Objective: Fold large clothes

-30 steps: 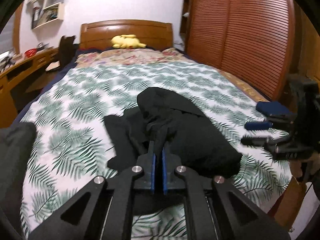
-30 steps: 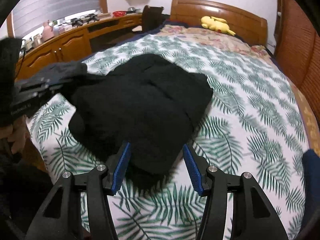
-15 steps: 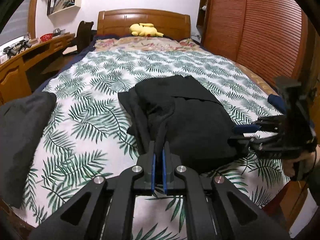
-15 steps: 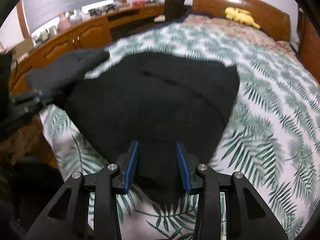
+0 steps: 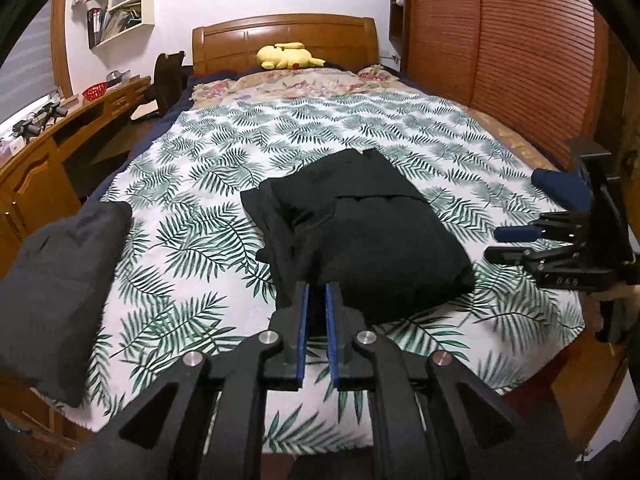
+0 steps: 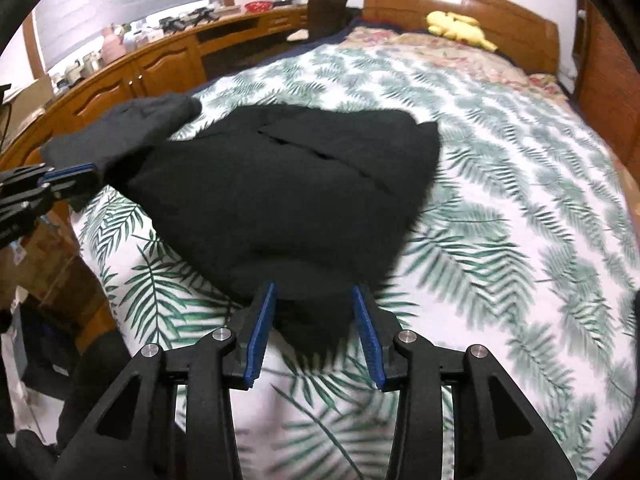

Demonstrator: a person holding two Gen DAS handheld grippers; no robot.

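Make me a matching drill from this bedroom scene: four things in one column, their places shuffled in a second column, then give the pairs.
Things
1. black garment
2. yellow plush toy
3. grey garment
4. red basket

Places
A. by the headboard
B. on the wooden desk along the wall
C. at the bed's left edge in the left wrist view
D. folded in the middle of the leaf-print cover

Pairs: 1-D, 2-A, 3-C, 4-B
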